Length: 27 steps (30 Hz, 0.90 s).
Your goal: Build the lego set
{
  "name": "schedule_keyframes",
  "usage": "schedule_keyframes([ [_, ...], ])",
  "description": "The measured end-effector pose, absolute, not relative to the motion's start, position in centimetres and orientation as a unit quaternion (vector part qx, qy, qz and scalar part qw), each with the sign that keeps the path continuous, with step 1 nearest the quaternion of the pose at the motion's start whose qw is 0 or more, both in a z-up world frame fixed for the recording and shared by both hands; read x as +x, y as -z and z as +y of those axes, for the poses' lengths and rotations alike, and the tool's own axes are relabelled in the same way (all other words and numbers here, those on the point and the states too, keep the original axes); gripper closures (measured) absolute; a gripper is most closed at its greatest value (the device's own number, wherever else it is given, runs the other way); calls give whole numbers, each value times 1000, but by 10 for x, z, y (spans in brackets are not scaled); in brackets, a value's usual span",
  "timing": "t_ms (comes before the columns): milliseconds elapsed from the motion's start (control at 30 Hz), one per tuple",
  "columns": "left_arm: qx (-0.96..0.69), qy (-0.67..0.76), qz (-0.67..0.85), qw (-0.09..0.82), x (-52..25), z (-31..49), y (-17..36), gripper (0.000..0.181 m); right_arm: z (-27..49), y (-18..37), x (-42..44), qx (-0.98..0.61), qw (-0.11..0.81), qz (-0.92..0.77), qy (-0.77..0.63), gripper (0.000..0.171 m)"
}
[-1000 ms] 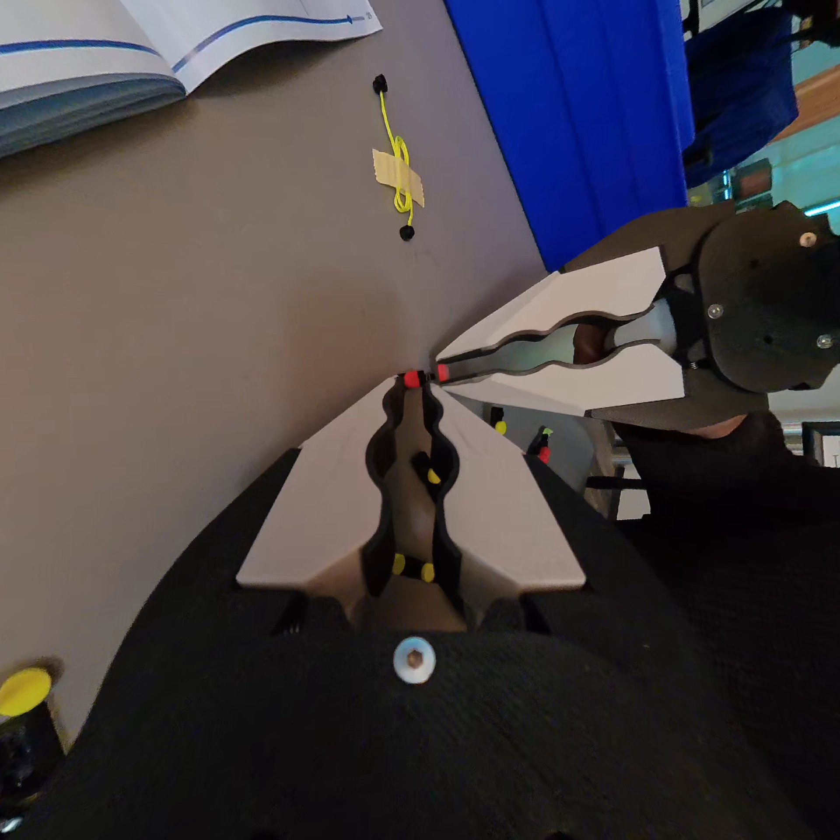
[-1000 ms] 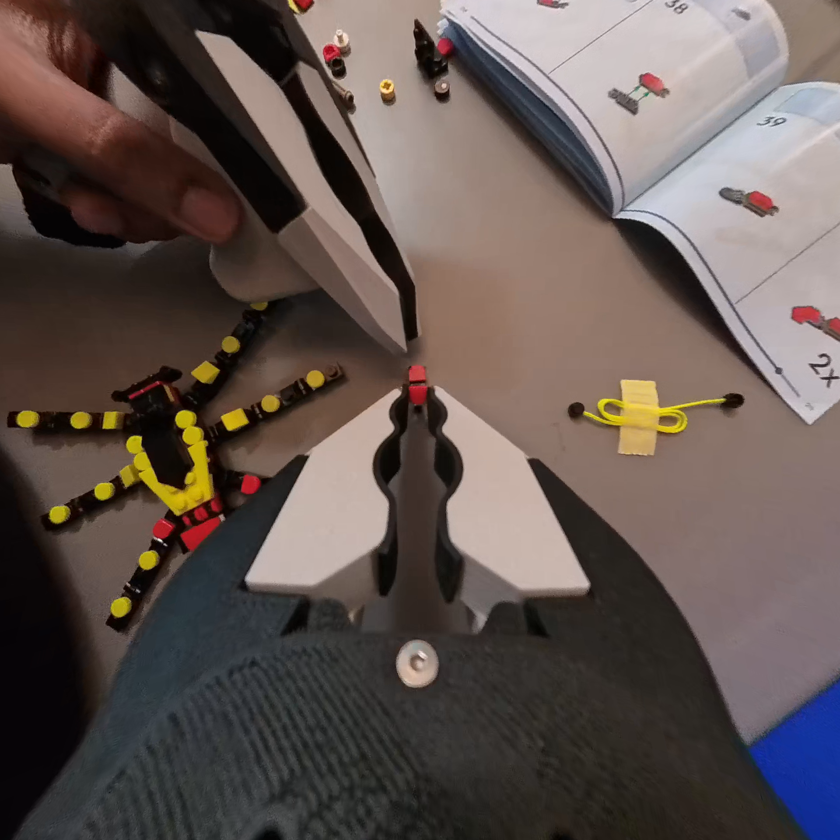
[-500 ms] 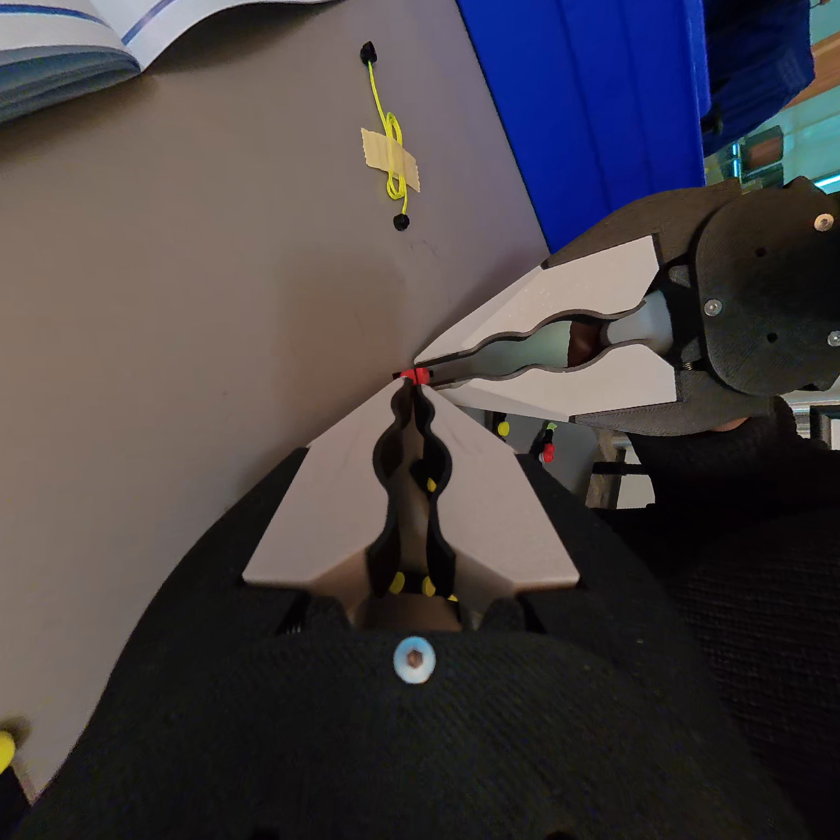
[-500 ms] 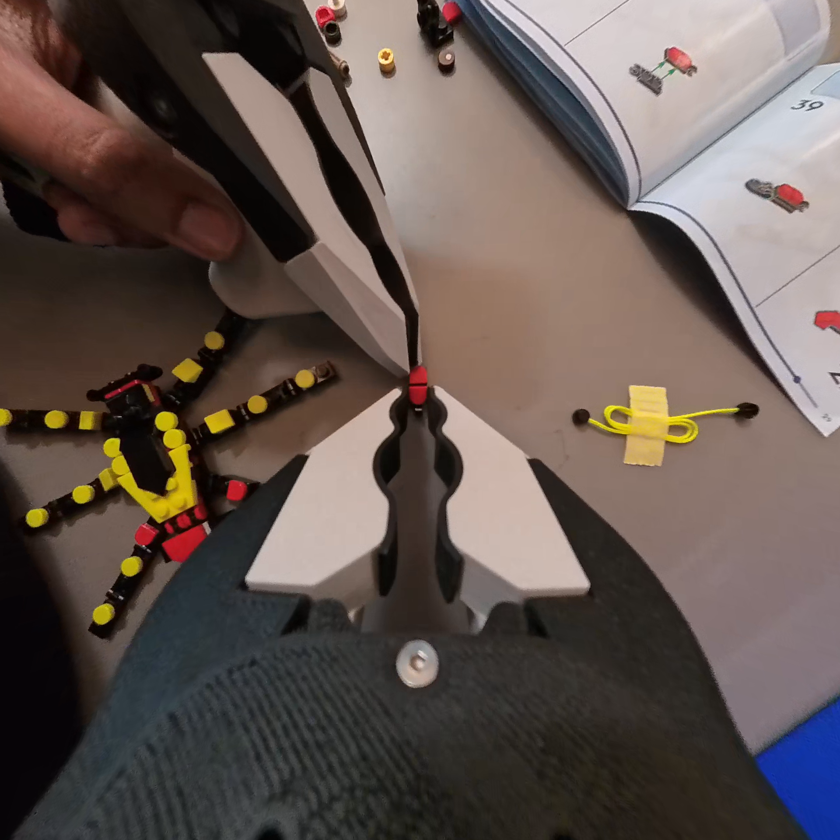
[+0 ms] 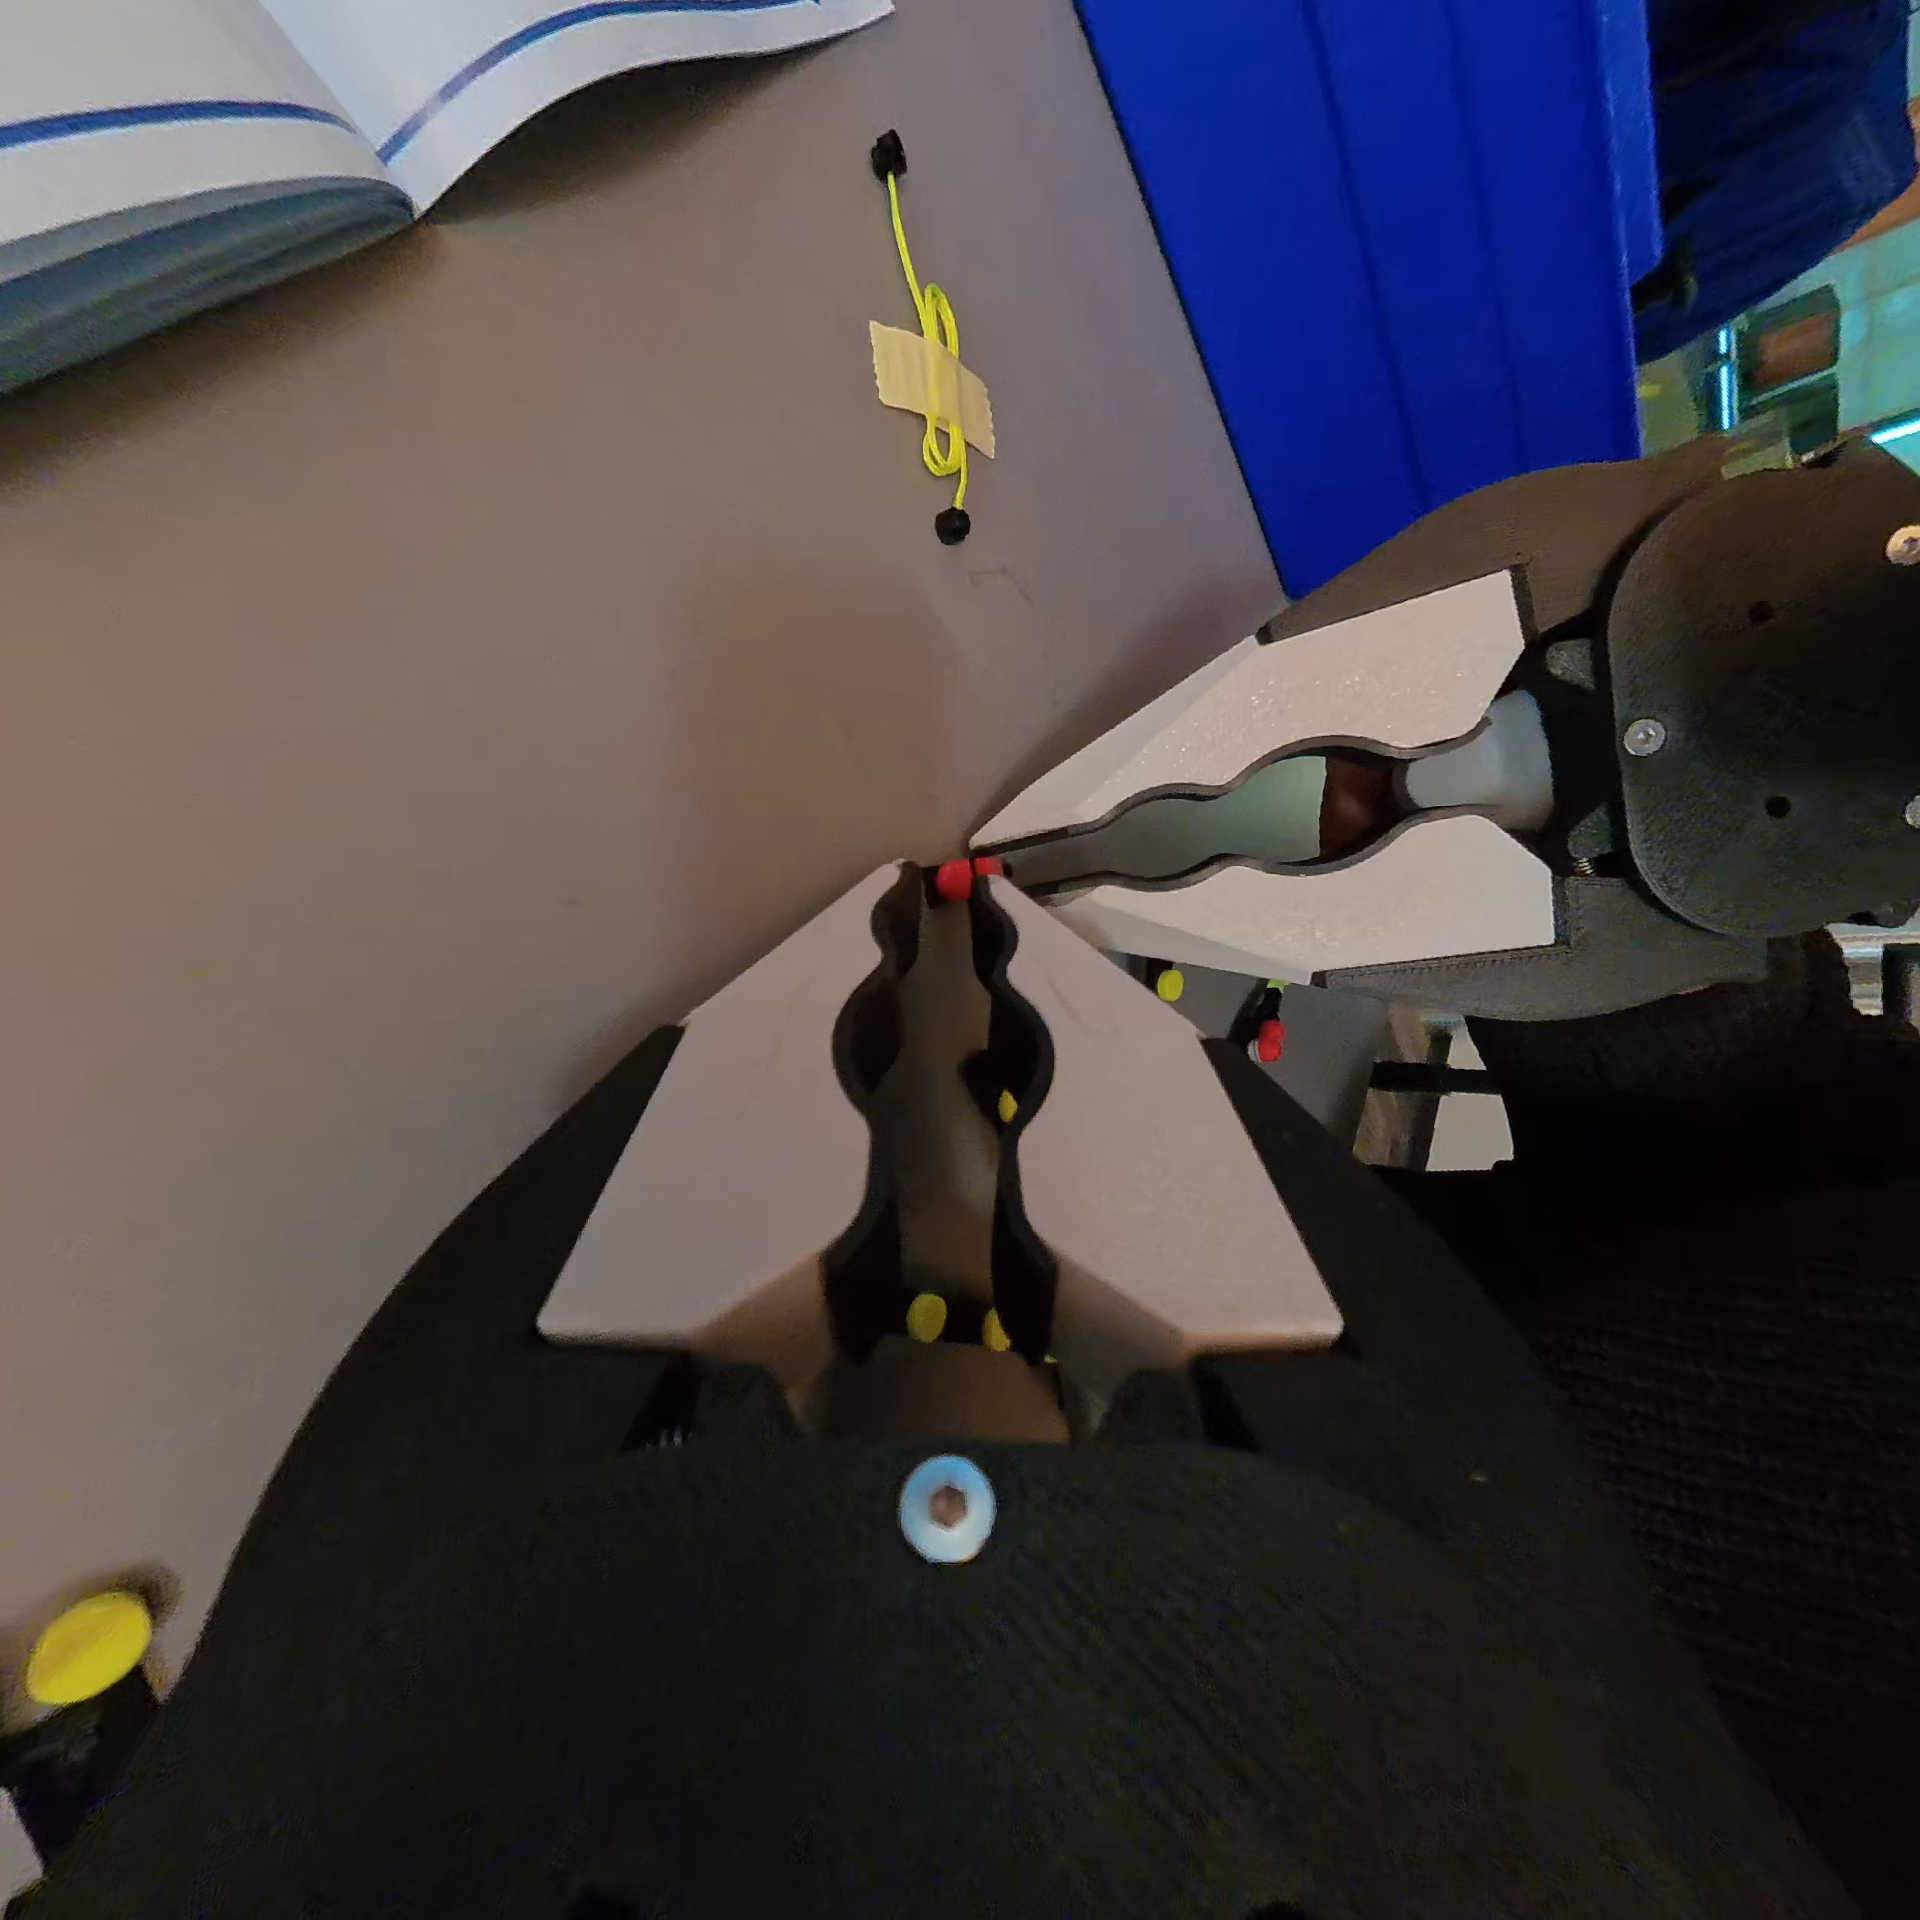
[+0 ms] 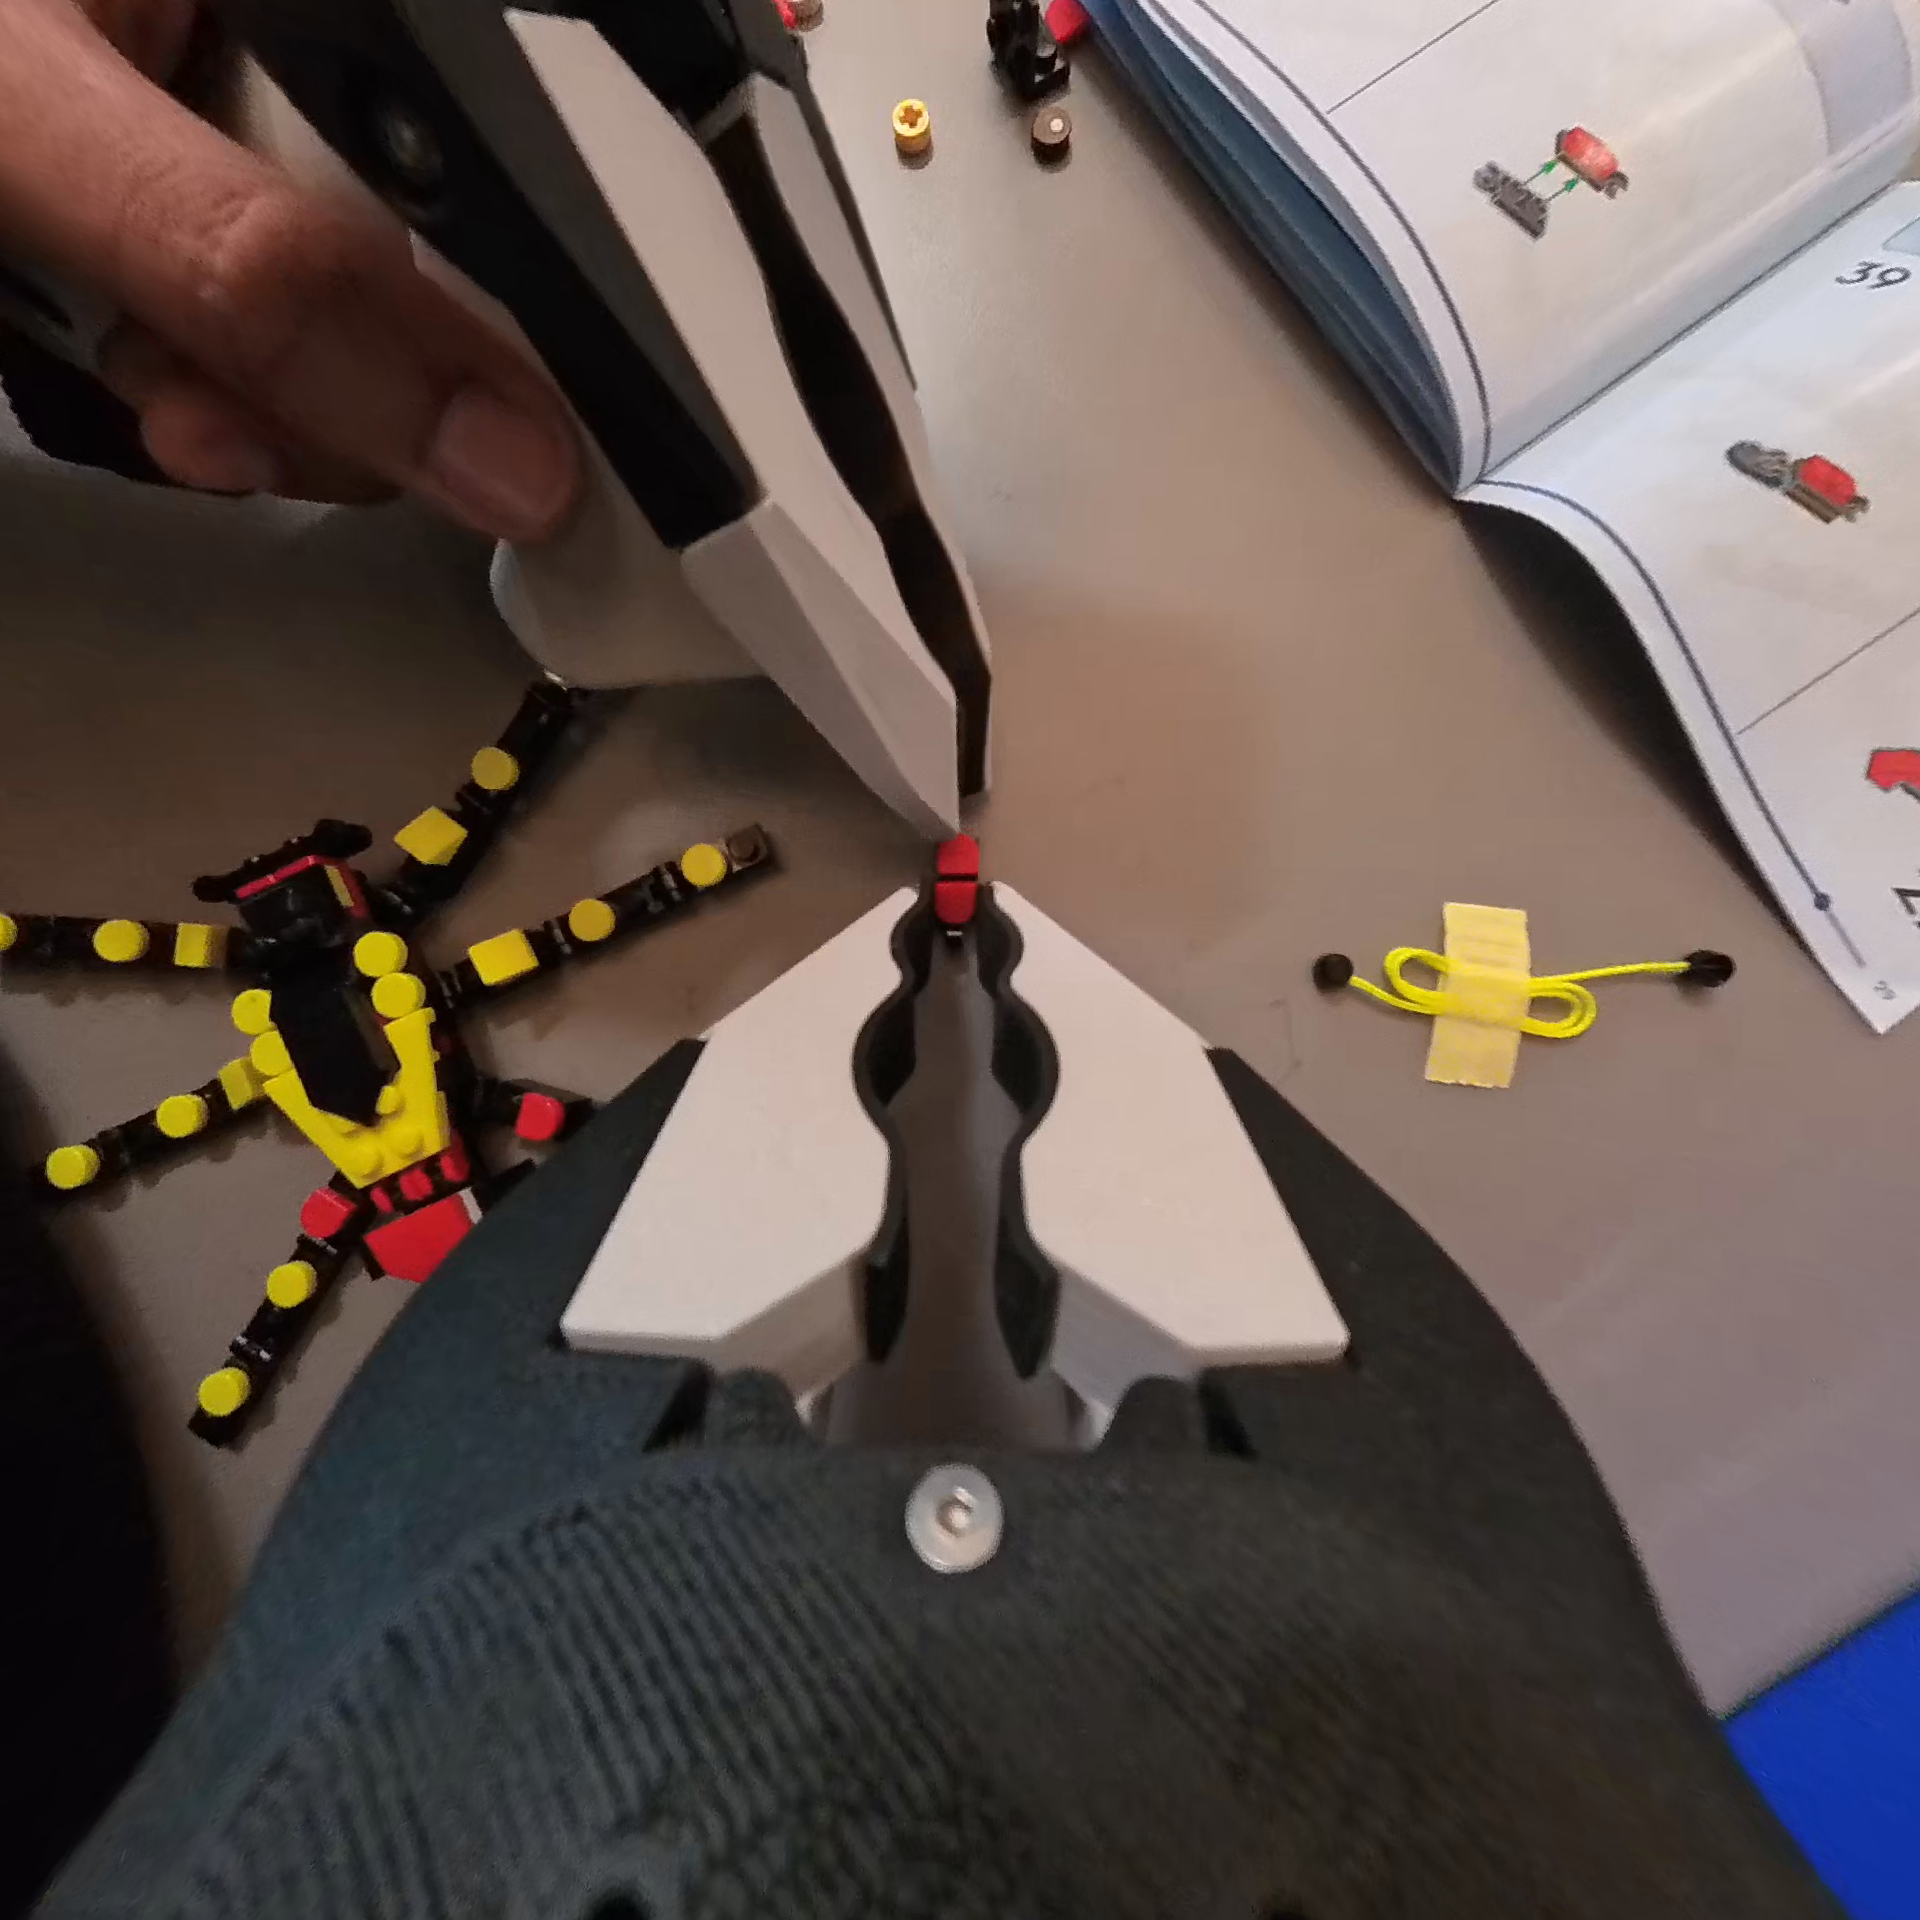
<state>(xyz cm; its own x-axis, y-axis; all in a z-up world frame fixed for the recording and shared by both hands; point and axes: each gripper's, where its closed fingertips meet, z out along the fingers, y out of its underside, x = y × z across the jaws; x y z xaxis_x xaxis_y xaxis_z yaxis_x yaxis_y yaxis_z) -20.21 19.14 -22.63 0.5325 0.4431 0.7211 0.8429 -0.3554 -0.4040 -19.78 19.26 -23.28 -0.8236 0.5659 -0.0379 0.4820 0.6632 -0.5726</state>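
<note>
Grippers, quick check: what are you holding right now, and where's the piece?

>> Your left gripper (image 5: 951, 883) is pinched shut on a tiny red piece (image 5: 952, 879), right at the very tips. Your right gripper (image 6: 956, 902) is clamped the same way on a second red piece (image 6: 954, 902), also just at the tips, with most of it poking out in front.

So where do the two sit relative to each other?

>> Tip to tip. From the right wrist view your left gripper comes down from the upper left, with your hand (image 6: 260, 281) wrapped around it, and its point lands on the far end of the red bits. The two red pieces are touching, end against end, between both sets of tips. Can't tell from either view if they're actually clicked together. All of this is over a bare patch of the grey table (image 6: 1195, 623).

And the rest of the set?

>> The black, yellow and red spider model (image 6: 332, 1029) lies flat on the table just left of your right gripper, legs spread out. A few loose bits (image 6: 911, 125) sit at the far edge, next to the open booklet (image 6: 1558, 312). To the right, a yellow string (image 6: 1486, 992) with a strip of tape (image 6: 1475, 935) across it.
</note>
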Motion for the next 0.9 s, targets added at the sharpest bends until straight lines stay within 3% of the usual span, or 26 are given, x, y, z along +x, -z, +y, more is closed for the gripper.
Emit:
schedule_keyframes([
  [367, -790, 266, -405, 375, -198, 195, 228, 169, 193, 233, -198, -266, 91, -915, -290, 165],
  [467, -790, 265, -407, 373, -198, 194, 229, 172, 193, 233, -198, -264, 93, -914, -292, 153],
  [600, -786, 270, -411, 375, -199, 193, 228, 172, 193, 227, -198, -269, 87, -906, -314, 149],
  [900, -781, 280, -408, 381, -199, 193, 224, 173, 204, 225, -202, -287, 67, -891, -345, 157],
])
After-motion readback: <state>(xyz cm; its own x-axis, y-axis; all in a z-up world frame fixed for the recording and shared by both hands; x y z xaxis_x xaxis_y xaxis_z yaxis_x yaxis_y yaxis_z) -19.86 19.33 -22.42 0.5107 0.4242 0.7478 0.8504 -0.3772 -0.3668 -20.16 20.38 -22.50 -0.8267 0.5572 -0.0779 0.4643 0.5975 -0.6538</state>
